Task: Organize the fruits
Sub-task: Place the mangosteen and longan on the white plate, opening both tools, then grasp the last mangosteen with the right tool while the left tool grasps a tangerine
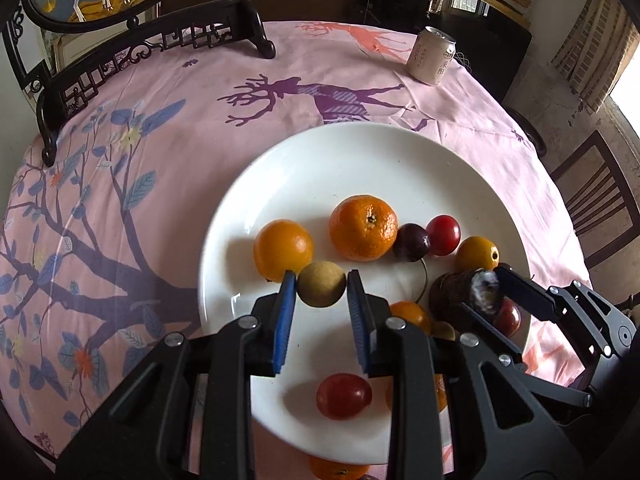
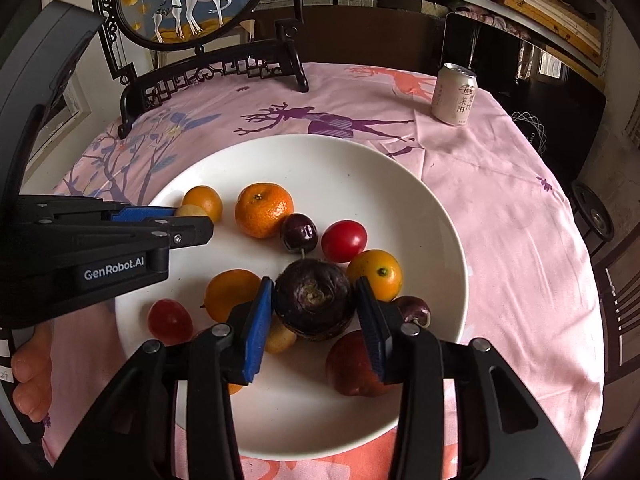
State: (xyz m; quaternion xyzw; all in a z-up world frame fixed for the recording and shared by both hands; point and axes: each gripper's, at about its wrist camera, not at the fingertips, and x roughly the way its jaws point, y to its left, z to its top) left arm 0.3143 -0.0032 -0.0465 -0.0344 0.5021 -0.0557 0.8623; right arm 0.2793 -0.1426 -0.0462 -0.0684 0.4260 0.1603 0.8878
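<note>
Beyond both grippers a pale drink can stands upright on the pink tablecloth, with a dark carved screen stand far left. On the white plate, the left gripper pinches a small tan round fruit, an orange kumquat touching its left finger. The right gripper clamps a dark purple-brown water chestnut, crowded by a mandarin, cherry and red tomato just ahead.

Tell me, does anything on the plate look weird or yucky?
Maybe one thing: the dark purple-brown round fruit between the right hand-held gripper's fingers shows a whitish fuzzy patch on one end, which could be mold. The other fruits sit tidily on the white round plate.
</note>
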